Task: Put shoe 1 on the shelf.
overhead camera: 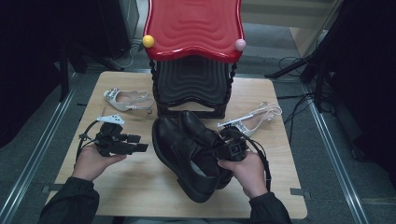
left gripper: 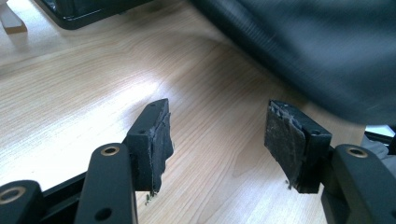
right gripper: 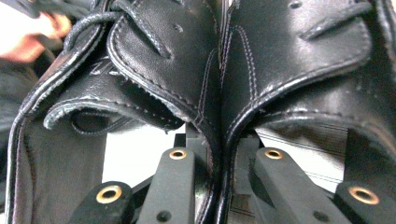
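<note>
High view: on the wooden surface [overhead camera: 140, 182] a pair of black leather shoes [overhead camera: 187, 154] lies side by side, toes toward the person, glossy and laced, with thick soles. The right claw [overhead camera: 223, 148] sits at the shoes' heel end, closed on their inner collars, the right hand [overhead camera: 247, 170] behind it. The left claw [overhead camera: 140, 143] hovers well to the left of the shoes, its jaws pointing toward them, held by the left hand [overhead camera: 95, 161]. Beyond the left claw lies a silver sandal [overhead camera: 126, 99]; beyond the right claw lies a white sandal [overhead camera: 254, 117]. Behind the shoes stands a black stool stack [overhead camera: 194, 88] with a red stool [overhead camera: 194, 28] on top.

Left gripper view: the left claw [left gripper: 217, 135] is wide apart with nothing between its worn pads [left gripper: 161, 140], above bare wood grain [left gripper: 93, 93]. A dark shoe side [left gripper: 317, 51] fills the area ahead and to the right of it.

Right gripper view: the right claw [right gripper: 219, 163] is narrow, pinching the two adjoining inner walls of the shoes [right gripper: 219, 70] together. The leather shows stitched seams, creased collars, scuffed edges and a black lace [right gripper: 88, 25] to the left. The left hand [right gripper: 28, 37] shows blurred at upper left.
</note>
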Available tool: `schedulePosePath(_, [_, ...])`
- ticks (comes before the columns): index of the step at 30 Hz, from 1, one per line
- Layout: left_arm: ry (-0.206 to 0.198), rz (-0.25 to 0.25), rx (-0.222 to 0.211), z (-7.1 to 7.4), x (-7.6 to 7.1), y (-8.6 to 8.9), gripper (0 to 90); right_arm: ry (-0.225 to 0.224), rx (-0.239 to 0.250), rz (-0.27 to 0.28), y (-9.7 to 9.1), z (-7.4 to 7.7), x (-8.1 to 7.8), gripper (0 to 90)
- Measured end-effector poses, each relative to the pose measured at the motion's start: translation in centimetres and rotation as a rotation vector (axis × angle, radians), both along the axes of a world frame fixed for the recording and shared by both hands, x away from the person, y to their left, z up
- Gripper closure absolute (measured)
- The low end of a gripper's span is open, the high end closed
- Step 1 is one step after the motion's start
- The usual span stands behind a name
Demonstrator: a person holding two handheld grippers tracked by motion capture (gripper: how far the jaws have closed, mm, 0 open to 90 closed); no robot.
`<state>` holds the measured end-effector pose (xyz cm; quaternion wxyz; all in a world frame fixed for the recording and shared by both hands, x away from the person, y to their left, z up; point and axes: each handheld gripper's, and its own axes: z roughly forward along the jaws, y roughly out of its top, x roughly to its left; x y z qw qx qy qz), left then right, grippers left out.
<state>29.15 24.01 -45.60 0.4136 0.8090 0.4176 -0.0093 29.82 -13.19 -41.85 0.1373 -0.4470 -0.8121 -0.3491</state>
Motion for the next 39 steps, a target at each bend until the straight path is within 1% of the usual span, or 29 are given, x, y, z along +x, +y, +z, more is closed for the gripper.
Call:
schedulePosePath(2, [-0.001, -0.002, 0.004, 0.0, 0.0, 0.0, 40.9, -0.007, 0.019, -0.005, -0.2, 0.9, 0.2, 83.3])
schedulePosePath(5, [-0.004, 0.000, 0.000, 0.0, 0.0, 0.0, 40.9, -0.032, 0.037, -0.011, -0.5, 2.6, 0.7, 83.3])
schedulePosePath(7, [-0.002, 0.003, -0.003, -0.1, 0.0, -0.1, 40.9, -0.052, 0.046, -0.028, -0.6, 3.9, 1.1, 83.2])
schedulePosePath(8, [0.001, -0.001, -0.002, -0.1, 0.0, -0.1, 40.9, -0.057, 0.049, -0.037, -0.7, 4.3, 1.3, 83.3])
schedulePosePath(9, [-0.001, 0.000, -0.003, -0.1, 0.1, -0.1, 40.9, -0.068, 0.057, -0.049, -0.7, 4.9, 1.7, 83.3])
schedulePosePath(11, [-0.002, -0.002, -0.003, -0.1, 0.1, -0.1, 40.9, -0.083, 0.072, -0.068, -0.8, 5.7, 2.4, 83.2])
schedulePosePath(13, [-0.003, -0.004, -0.002, -0.1, 0.1, -0.1, 40.9, -0.093, 0.075, -0.097, -0.7, 6.5, 3.1, 83.2])
schedulePosePath(15, [-0.003, -0.002, -0.001, -0.1, 0.1, -0.1, 40.9, -0.123, 0.082, -0.127, -0.4, 7.2, 4.0, 83.2])
schedulePosePath(18, [-0.002, -0.004, 0.001, -0.1, 0.1, -0.1, 40.9, -0.132, 0.099, -0.166, -0.2, 7.7, 5.4, 83.2])
schedulePosePath(19, [-0.003, -0.005, 0.003, -0.1, 0.1, -0.2, 40.9, -0.135, 0.102, -0.168, -0.2, 7.9, 5.8, 83.1])
schedulePosePath(20, [-0.002, -0.006, 0.002, -0.1, 0.1, -0.2, 40.9, -0.136, 0.113, -0.189, -0.1, 8.0, 6.3, 83.2])
schedulePosePath(22, [-0.001, -0.008, -0.002, -0.2, 0.1, -0.2, 40.9, -0.147, 0.118, -0.213, 0.0, 8.2, 6.8, 83.1])
schedulePosePath(25, [0.001, -0.012, -0.001, -0.2, 0.2, -0.2, 40.9, -0.160, 0.140, -0.262, 0.2, 8.3, 7.8, 83.1])
schedulePosePath(27, [0.002, -0.014, -0.001, -0.2, 0.2, -0.3, 40.9, -0.170, 0.141, -0.297, 0.4, 8.2, 8.3, 83.1])
schedulePosePath(28, [0.002, -0.016, 0.001, -0.2, 0.2, -0.3, 40.9, -0.181, 0.137, -0.317, 0.5, 8.2, 8.5, 82.9])
schedulePosePath(31, [0.002, -0.029, 0.008, -0.3, 0.1, -0.4, 41.4, -0.234, 0.127, -0.389, 1.1, 7.9, 9.1, 83.0])
schedulePosePath(32, [0.003, -0.032, 0.007, -0.3, 0.2, -0.4, 41.5, -0.234, 0.135, -0.418, 1.2, 7.7, 9.4, 83.0])
schedulePosePath(33, [0.004, -0.033, 0.006, -0.3, 0.2, -0.4, 41.5, -0.250, 0.134, -0.436, 1.4, 7.5, 9.8, 83.0])
schedulePosePath(34, [0.002, -0.036, 0.006, -0.3, 0.2, -0.4, 41.7, -0.248, 0.143, -0.464, 1.4, 7.3, 10.1, 83.0])
schedulePosePath(35, [0.004, -0.035, 0.007, -0.3, 0.2, -0.4, 41.7, -0.254, 0.149, -0.474, 1.5, 7.2, 10.4, 82.9])
schedulePosePath(37, [0.008, -0.036, 0.004, -0.4, 0.2, -0.4, 41.9, -0.272, 0.153, -0.511, 2.0, 6.8, 10.8, 82.9])
schedulePosePath(38, [0.007, -0.037, 0.005, -0.4, 0.2, -0.4, 42.0, -0.284, 0.153, -0.525, 2.2, 6.7, 10.8, 82.9])
schedulePosePath(39, [0.003, -0.035, 0.006, -0.3, 0.2, -0.3, 42.2, -0.315, 0.157, -0.548, 2.5, 6.3, 10.7, 82.8])
